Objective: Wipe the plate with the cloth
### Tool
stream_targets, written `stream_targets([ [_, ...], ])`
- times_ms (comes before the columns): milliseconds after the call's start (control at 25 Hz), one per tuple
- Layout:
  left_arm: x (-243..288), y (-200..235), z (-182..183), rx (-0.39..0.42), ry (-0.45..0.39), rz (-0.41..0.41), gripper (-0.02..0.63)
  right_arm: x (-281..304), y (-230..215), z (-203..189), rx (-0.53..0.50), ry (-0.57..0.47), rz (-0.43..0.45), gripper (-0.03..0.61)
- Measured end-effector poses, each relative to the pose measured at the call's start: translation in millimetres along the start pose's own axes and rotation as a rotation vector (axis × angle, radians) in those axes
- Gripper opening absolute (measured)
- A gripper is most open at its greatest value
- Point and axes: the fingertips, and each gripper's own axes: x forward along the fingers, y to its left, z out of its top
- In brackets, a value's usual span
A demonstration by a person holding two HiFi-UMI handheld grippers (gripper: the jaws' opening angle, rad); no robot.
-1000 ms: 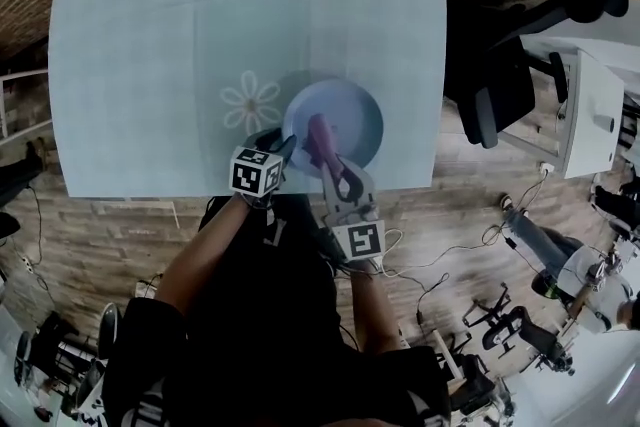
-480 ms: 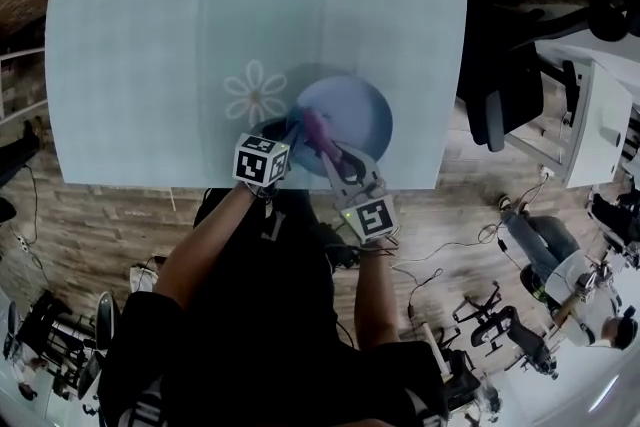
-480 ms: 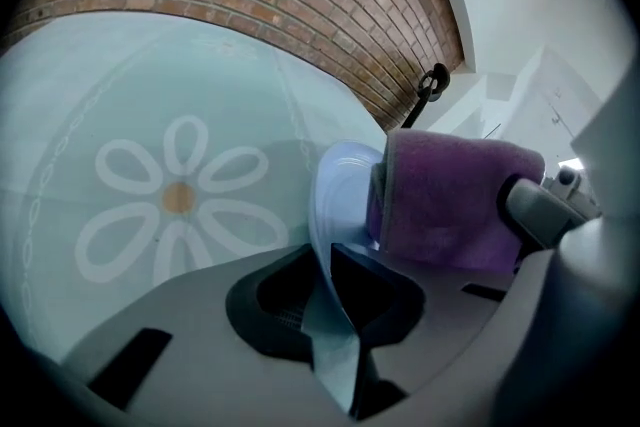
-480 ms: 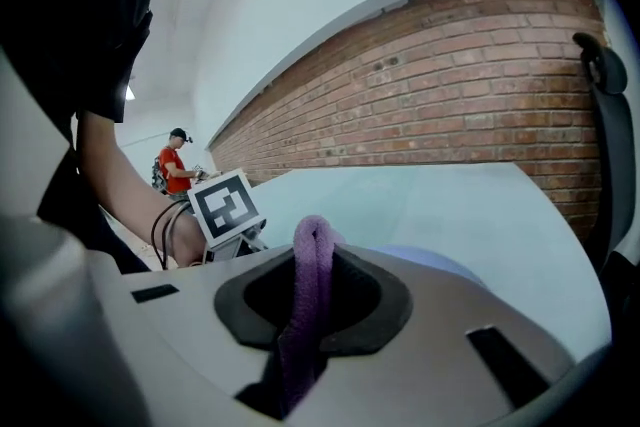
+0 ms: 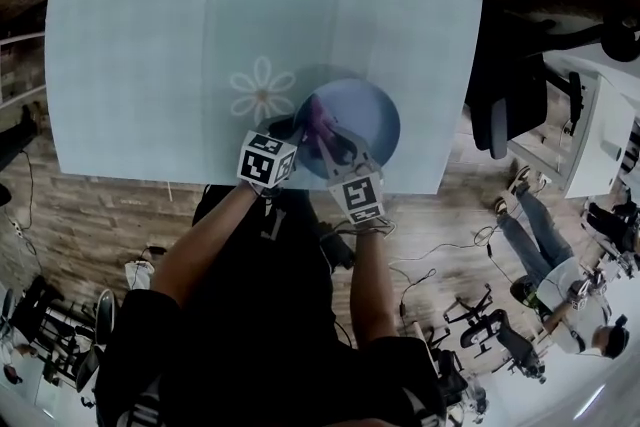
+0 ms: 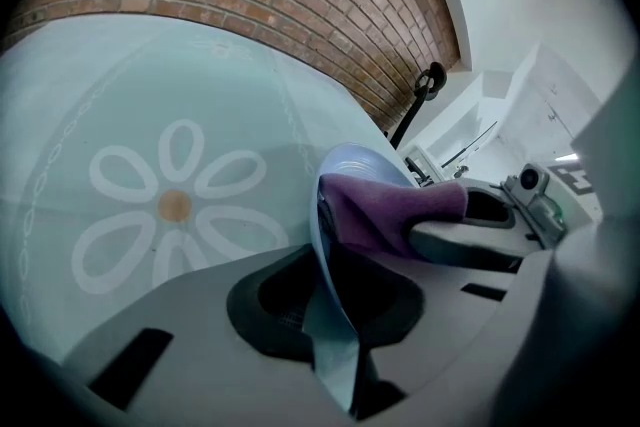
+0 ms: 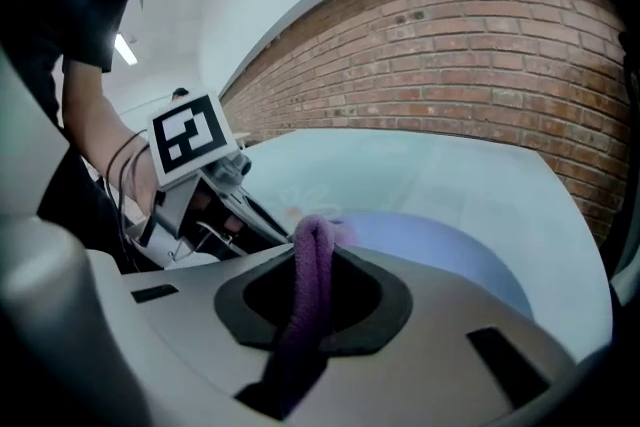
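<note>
Left gripper [image 6: 335,315]: my jaws stood wide 1 second ago and are closing now. They are narrow, with the near rim of the plate [image 5: 365,120] between them and the pads seemingly on it.
Right gripper [image 7: 305,310]: clamped on the cloth [image 7: 312,255], 1 fold poking past the tips. It has dropped toward the plate.
Plate: on the table [image 5: 150,35] near its front edge, near rim in my left jaws.
Cloth: lying against the plate's inner face, just beside my left gripper.
Meaning: the plate is braced and the cloth is on it, so I judge wiping is only starting.
Risk: the rim hold is thin, so hard strokes may slip it.
</note>
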Motion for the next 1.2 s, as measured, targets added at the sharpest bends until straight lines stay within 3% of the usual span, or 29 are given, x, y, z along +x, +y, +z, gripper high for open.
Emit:
stream_targets([
  [120, 1, -2, 0, 0.009, 0.0, -0.001, 0.072, 11, 2, -13, -0.058, 0.067, -0.005, 0.066],
  [600, 1, 1, 2, -0.012, 0.006, -0.014, 0.067, 38, 1, -10, -0.041, 0.151, 0.03, 0.066],
  [1200, 1, 2, 2, 0.003, 0.003, -0.01, 0.066, 50, -6, -2, -0.056, 0.125, 0.01, 0.066],
])
